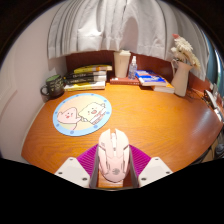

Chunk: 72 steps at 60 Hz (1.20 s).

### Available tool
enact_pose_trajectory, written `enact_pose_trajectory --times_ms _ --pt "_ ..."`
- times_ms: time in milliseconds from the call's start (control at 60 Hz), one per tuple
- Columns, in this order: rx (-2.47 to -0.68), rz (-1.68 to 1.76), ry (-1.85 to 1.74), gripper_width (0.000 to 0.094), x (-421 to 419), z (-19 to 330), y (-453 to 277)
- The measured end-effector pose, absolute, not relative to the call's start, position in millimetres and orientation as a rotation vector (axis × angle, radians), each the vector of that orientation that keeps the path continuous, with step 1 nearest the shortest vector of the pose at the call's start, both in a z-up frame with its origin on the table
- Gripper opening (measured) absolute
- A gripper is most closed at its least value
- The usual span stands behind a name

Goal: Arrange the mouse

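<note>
Directly between the two fingers of the claw (113,172) a pale pink mouse (113,155) is seen, its length pointing forward along them. The magenta pads (88,157) are pressed against both of its flanks, so the mouse is held by the claw at a narrow spread; whether its underside touches the bench (160,120) cannot be told.

Beyond the mouse, on the round wooden bench, a light-blue circular mat (82,113) printed with cartoon figures is laid flat, well apart from the fingers. Behind the mat a dark green mug (52,87) is placed, just beside a stack of books (88,77). Further along the back edge a tall pale cup (122,64) is stood, with a small bottle (133,66) near it and a blue book (150,78) lying flat. A vase of dried flowers (181,62) is set beyond that. White curtains (110,25) are hung behind the bench.
</note>
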<state>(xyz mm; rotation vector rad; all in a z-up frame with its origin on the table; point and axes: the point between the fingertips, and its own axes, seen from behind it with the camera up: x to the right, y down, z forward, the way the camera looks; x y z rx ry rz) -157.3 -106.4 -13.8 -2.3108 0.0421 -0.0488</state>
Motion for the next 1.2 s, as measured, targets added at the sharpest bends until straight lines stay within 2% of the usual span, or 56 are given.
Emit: enact_pose_trajectory --times_ms 167,267,333,600,683,767,883,1050,1200 --pt "-2.348 -0.068 0.069 0.0384 -157.5 -15.6 -105.7" --pt "-2.389 -0.039 0.097 0.0384 -157.9 -7.0 -106.0" --pt "-2.362 -0.04 0.131 0.0385 -148.0 21.5 -100.1" --pt "-2.121 -0.046 0.141 0.0385 -123.6 189.7 -16.7" --pt "-2.069 -0.017 0.115 0.0386 -139.2 222.5 14.6" --pt "-2.041 0.014 0.081 0.0386 -164.4 237.3 43.3" --pt "-2.071 0.068 0.038 0.0384 -207.8 214.9 71.3" --pt "-2.22 0.106 -0.03 0.0382 -257.0 114.7 79.2" --pt "-2.354 0.1 -0.076 0.0384 -268.7 24.8 67.1"
